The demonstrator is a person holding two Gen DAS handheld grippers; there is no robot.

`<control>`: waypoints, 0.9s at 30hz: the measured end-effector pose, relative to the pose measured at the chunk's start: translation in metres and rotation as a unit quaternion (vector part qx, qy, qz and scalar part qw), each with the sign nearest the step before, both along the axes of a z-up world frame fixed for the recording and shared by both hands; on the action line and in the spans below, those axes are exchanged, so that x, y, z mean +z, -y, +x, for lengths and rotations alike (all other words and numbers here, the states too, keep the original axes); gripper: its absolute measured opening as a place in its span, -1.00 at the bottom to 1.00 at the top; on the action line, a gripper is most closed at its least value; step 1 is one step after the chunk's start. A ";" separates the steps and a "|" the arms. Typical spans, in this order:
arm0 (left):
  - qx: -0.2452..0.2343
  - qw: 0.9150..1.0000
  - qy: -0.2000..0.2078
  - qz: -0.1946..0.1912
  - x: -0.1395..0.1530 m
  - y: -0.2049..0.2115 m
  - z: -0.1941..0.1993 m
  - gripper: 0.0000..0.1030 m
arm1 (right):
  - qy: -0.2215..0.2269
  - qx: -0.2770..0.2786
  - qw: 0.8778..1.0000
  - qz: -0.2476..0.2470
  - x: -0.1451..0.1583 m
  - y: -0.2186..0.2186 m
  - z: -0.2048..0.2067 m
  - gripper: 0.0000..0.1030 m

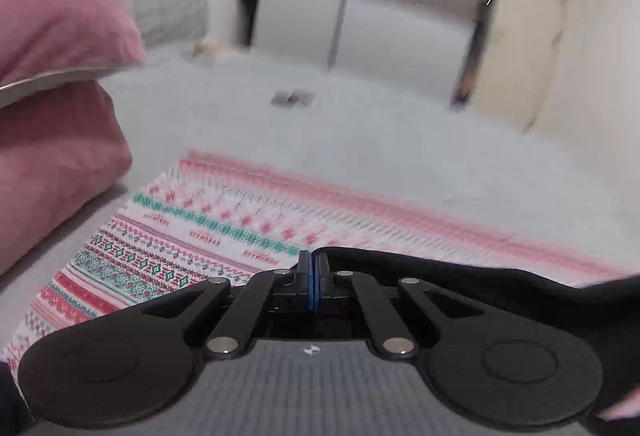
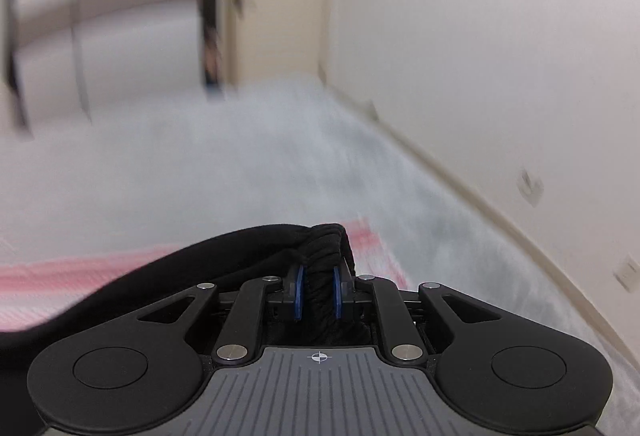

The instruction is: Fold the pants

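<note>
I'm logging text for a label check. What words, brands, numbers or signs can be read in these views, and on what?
No readable words, brands or numbers in either view.
Left hand-held gripper: a small white mark on its grey body, no letters.
Right hand-held gripper: a white crosshair sign on its grey body, no letters.
Patterned blanket: woven motifs only, no text.
Small dark thing on the floor: too blurred to read.

Pants (image 1: 500, 280) over mat (image 1: 208, 220) (cushion (image 1: 56, 140) left).
</note>
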State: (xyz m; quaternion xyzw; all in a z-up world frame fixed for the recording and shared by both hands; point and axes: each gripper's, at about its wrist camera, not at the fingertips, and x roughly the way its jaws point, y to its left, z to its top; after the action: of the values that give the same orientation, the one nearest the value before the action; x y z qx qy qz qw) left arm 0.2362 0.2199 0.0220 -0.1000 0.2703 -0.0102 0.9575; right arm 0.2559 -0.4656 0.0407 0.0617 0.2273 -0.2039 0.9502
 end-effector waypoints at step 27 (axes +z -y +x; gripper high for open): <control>0.029 0.987 -0.143 -0.074 -0.089 -0.005 -0.094 0.82 | -0.021 -0.084 0.942 0.325 -0.133 0.005 -0.277 0.36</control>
State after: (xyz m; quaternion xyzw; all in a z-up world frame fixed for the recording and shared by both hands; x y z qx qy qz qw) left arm 0.1426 0.2251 -0.0673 -0.1787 0.3996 0.0125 0.8990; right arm -0.0209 -0.4705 -0.0927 0.3817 0.2952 -0.1994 0.8528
